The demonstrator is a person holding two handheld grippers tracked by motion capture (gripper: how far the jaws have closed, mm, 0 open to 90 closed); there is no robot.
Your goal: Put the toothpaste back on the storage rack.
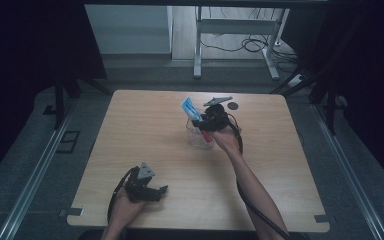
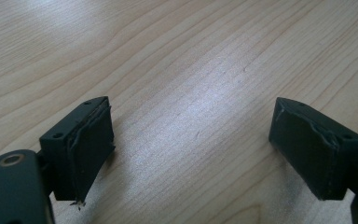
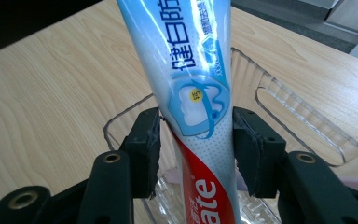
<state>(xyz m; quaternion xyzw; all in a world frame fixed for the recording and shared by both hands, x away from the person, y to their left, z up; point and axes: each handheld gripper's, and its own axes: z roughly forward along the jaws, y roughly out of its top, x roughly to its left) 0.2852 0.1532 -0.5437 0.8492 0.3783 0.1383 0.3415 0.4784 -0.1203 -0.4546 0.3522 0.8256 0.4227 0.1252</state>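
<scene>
Right gripper view: toothpaste tube [image 3: 200,107] stands upright in the clear bin [image 3: 303,126], red end down, top cut off; right gripper [image 3: 196,149] jaws flank it, contact unclear.

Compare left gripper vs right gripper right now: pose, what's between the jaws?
The left gripper sits low at the near table edge over bare wood, with nothing between its jaws; the right gripper is at mid-table over the clear container, with the toothpaste tube standing between its jaws. The left's jaws gape wide; the right's stand narrower, close beside the tube. Both have black padded jaws.
</scene>
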